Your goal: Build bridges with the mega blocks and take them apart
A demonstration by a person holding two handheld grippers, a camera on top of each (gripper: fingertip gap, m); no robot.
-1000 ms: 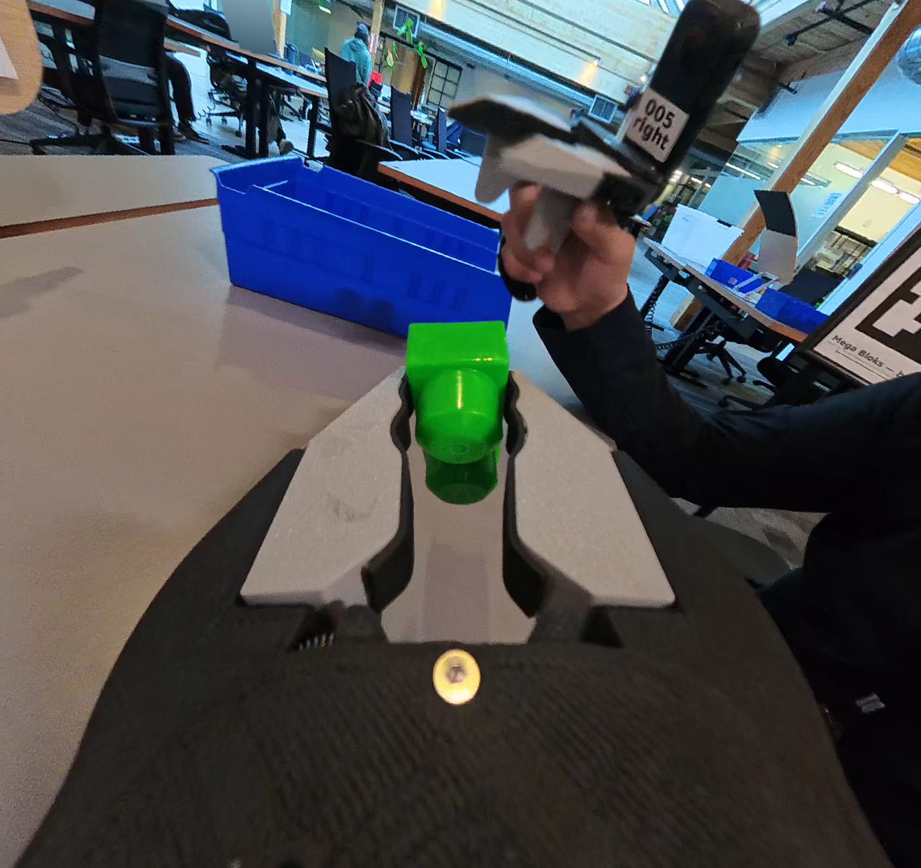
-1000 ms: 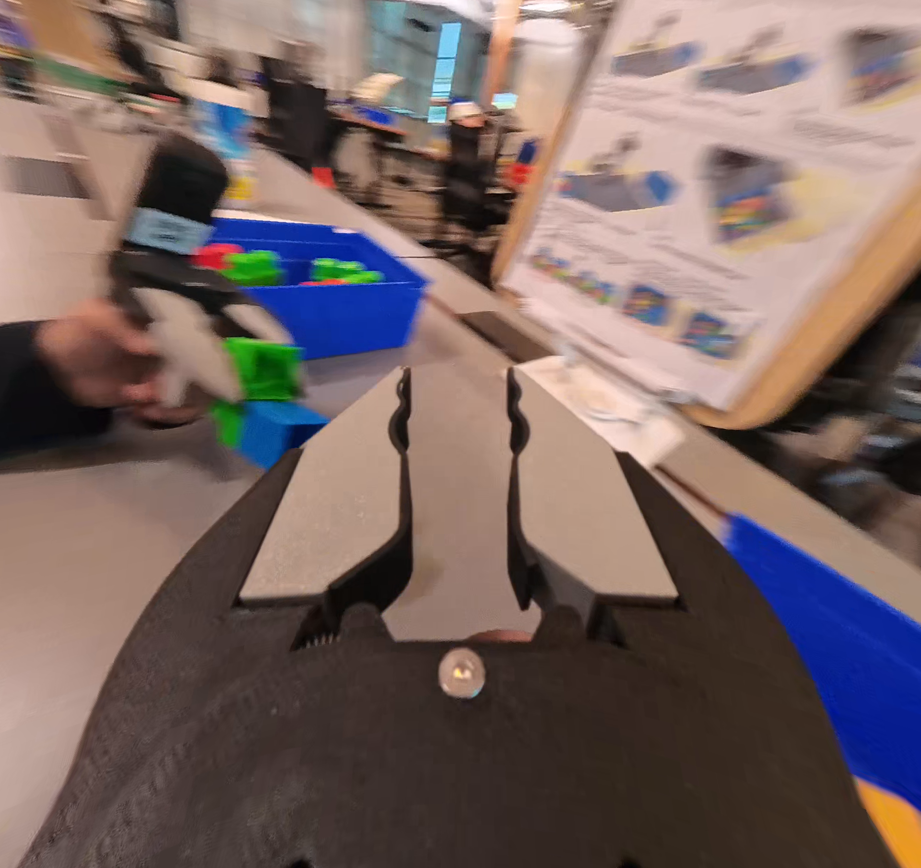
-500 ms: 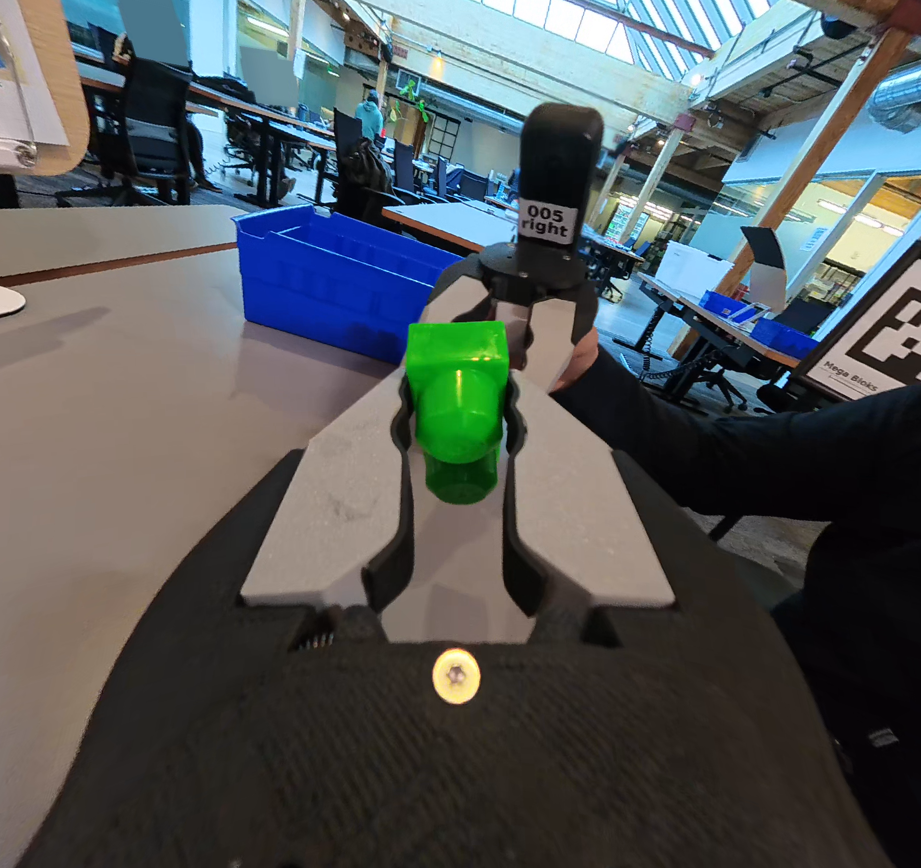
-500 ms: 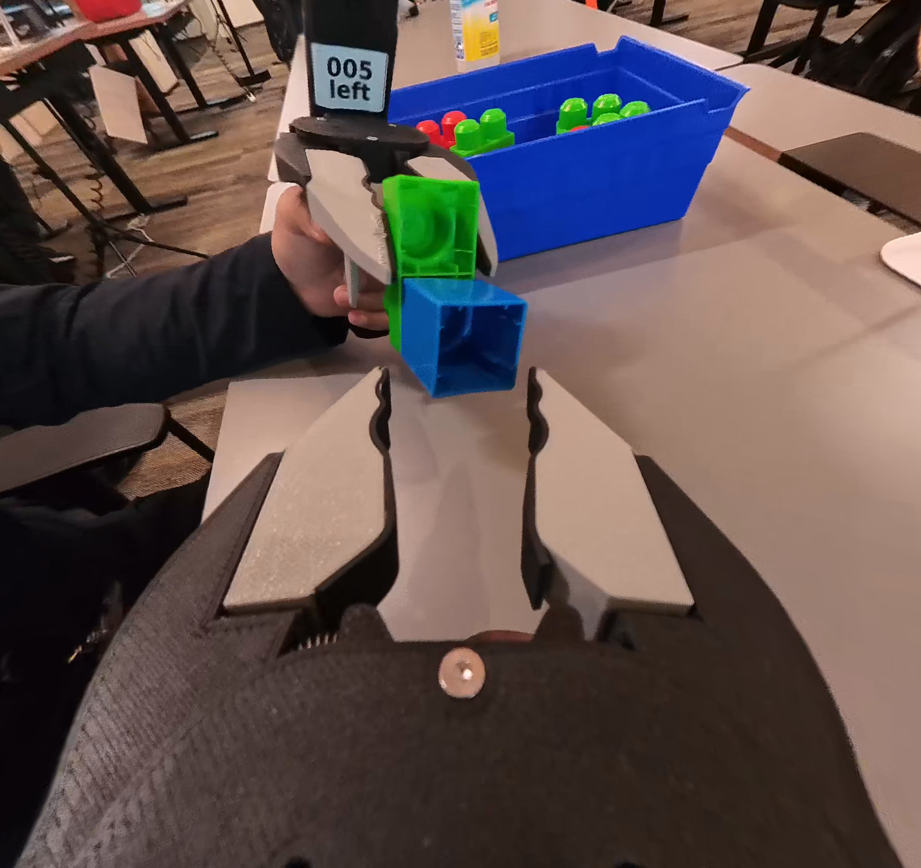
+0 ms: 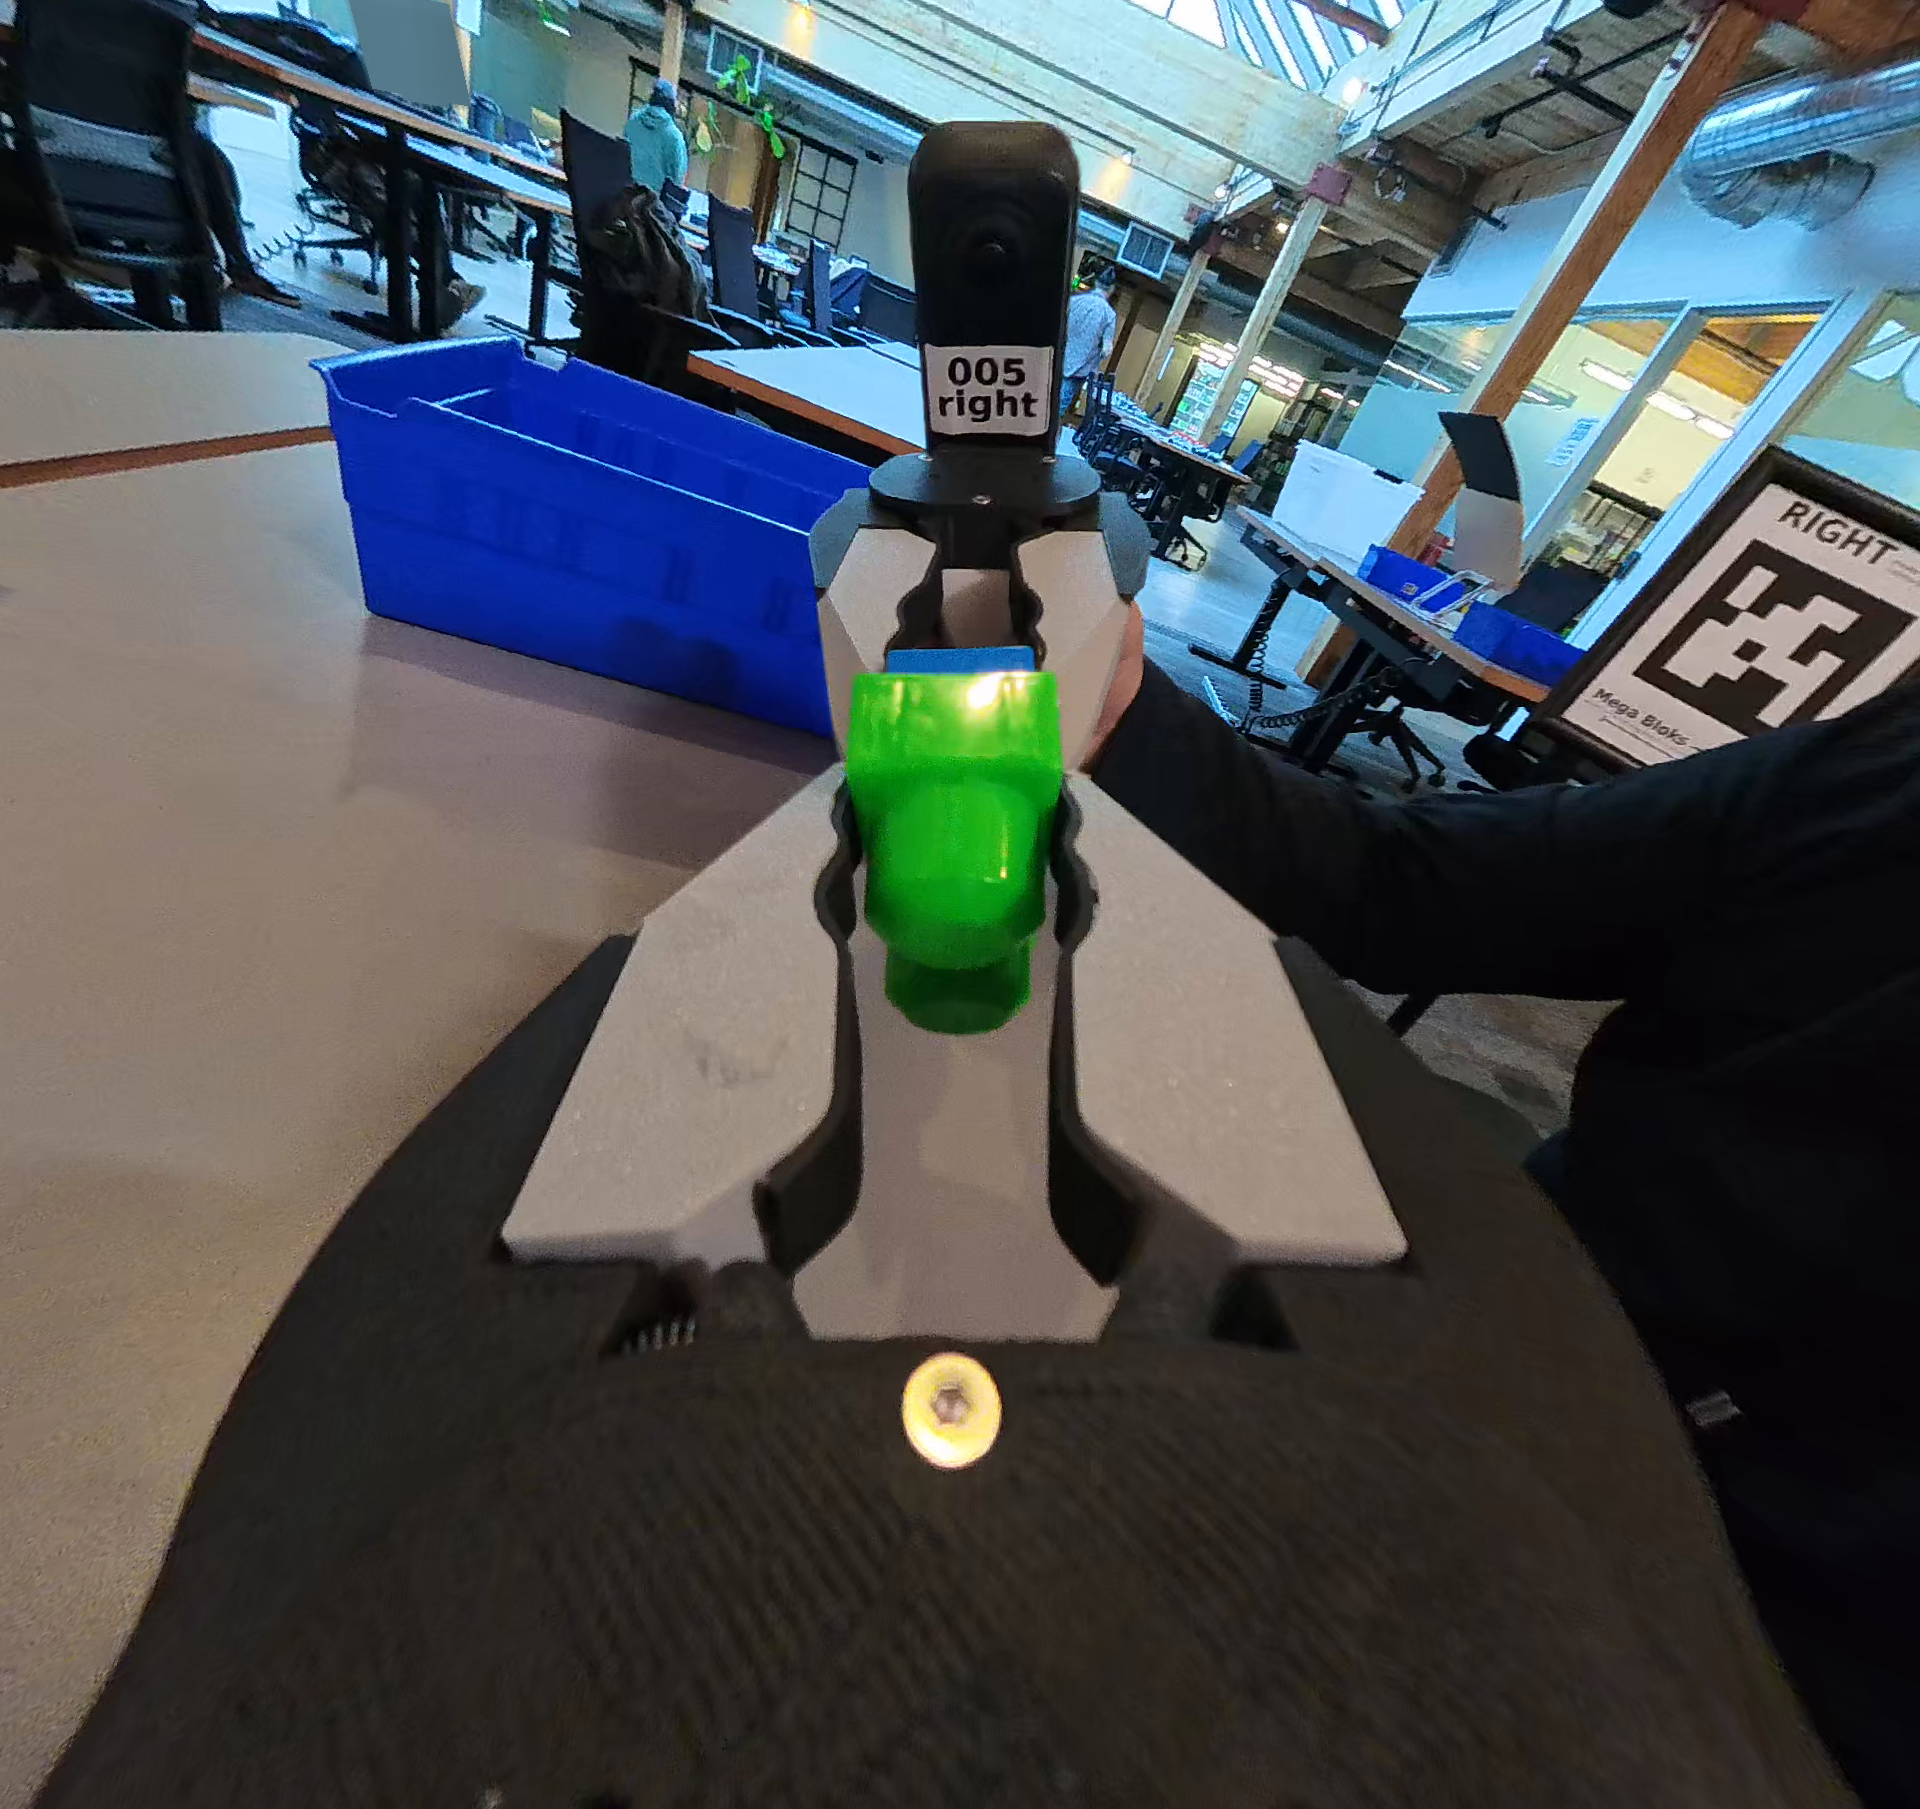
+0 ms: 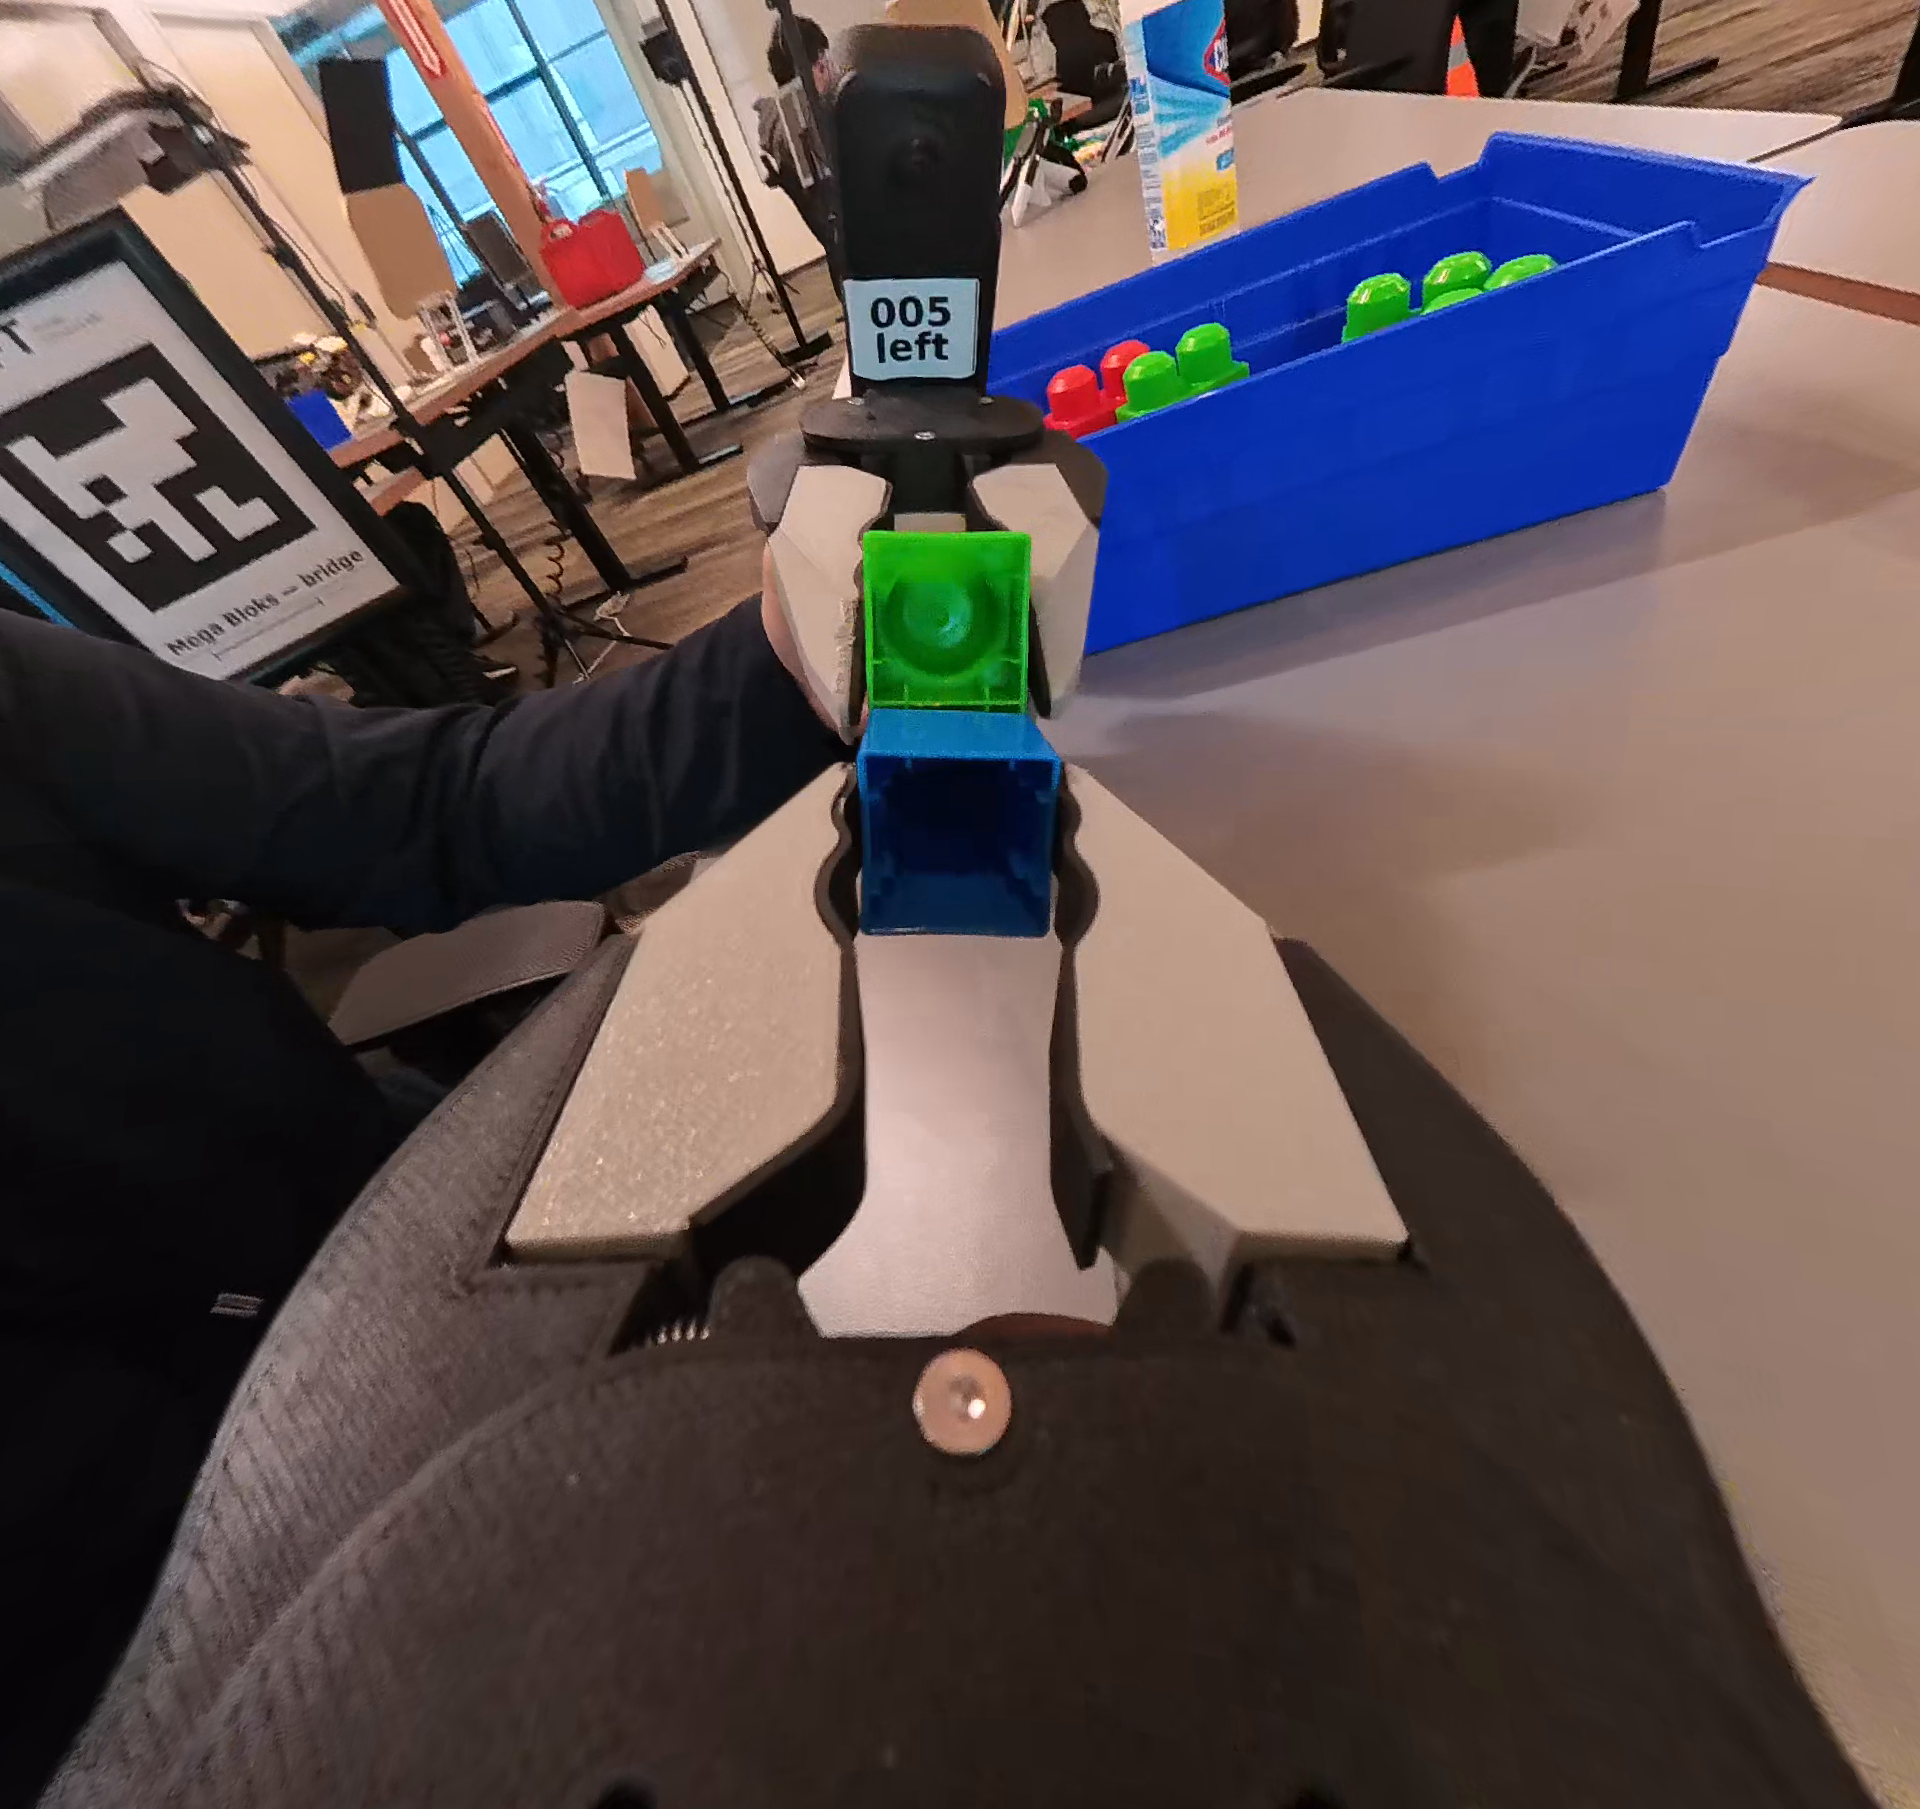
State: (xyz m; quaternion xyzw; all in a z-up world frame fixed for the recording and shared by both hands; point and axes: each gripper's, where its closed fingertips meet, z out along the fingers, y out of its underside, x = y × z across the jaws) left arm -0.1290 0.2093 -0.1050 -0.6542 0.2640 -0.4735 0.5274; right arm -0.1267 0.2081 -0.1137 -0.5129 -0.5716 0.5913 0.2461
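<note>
In the left wrist view the left claw (image 5: 951,845) pinches the green block (image 5: 951,824) above the worktop (image 5: 260,876), the right claw (image 5: 961,653) facing it, while in the right wrist view the right claw (image 6: 956,845) pinches the blue block (image 6: 956,834) joined beneath the green one, near the blue bin (image 6: 1403,471) at the worktop's far edge.

Left tongs (image 5: 951,824) and right tongs (image 6: 956,824) face-to-face, both clamped.

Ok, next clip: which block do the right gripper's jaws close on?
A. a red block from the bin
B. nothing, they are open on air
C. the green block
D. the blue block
D: in the right wrist view the right gripper has its jaws pressed on both sides of the blue block, while the left gripper holds the green block joined to it.
</note>
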